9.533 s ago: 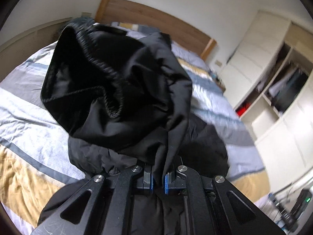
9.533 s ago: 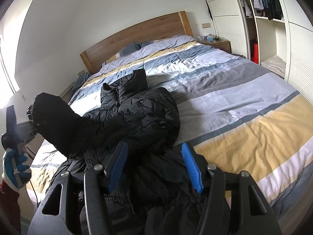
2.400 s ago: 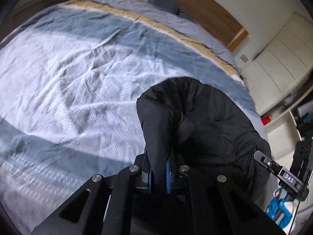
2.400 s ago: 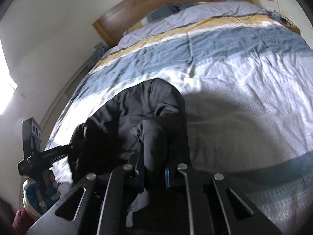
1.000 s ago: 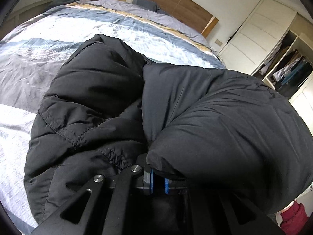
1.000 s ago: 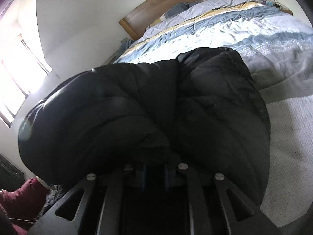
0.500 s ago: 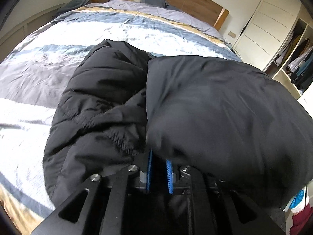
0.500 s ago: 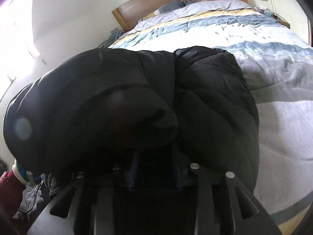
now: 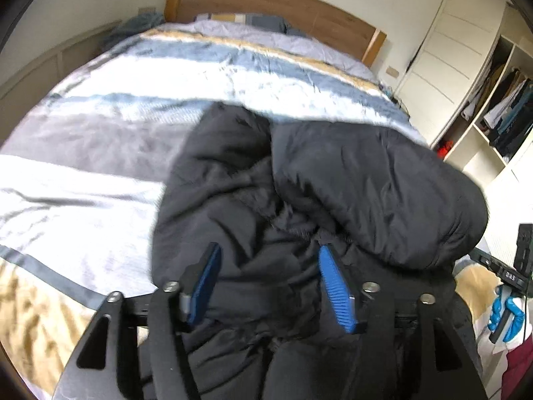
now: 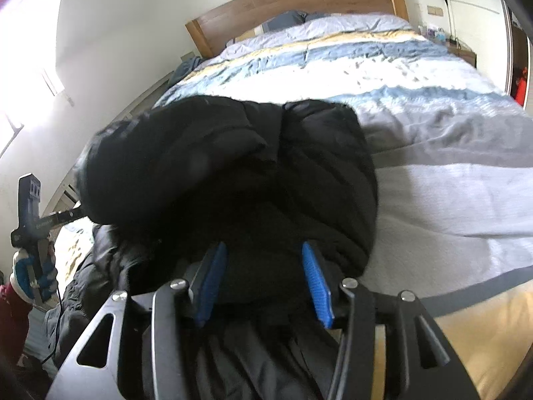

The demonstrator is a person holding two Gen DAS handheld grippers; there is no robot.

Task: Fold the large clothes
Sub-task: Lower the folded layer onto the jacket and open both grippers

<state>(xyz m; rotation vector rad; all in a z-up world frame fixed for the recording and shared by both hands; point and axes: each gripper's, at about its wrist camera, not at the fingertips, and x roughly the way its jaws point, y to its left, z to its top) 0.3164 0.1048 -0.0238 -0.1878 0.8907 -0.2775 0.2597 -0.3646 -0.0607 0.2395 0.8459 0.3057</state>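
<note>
Left gripper (image 9: 268, 276): my jaws have just been opening and now stand wide, blue pads apart, black fabric lying between them but not pinched.
Right gripper (image 10: 263, 278): same on this side, jaws have just been opening, parted now, pads clear of the dark cloth that bulges up between them.
Black puffer jacket (image 9: 299, 183): I see it bunched in a folded heap on the near part of the bed, right in front of both sets of jaws; a rounded puffy fold lies on top toward my right in the left wrist view, quilted layers beneath it.
Same jacket, right wrist view (image 10: 233, 173): the top fold bulges toward the left, the lower layer spreads to the right and onto the duvet.
Other gripper, seen from each side: a blue-gloved hand (image 9: 506, 313) holds the right handle at the left view's edge; a gloved hand (image 10: 30, 276) holds the left handle at the right view's edge.
Bed (image 9: 100, 173): striped duvet in white, grey, blue and yellow stretches beyond the jacket.
Pillows (image 9: 246, 20): against the wooden headboard (image 9: 266, 0).
Wardrobe (image 9: 499, 100): far right, open shelves with hanging clothes.
</note>
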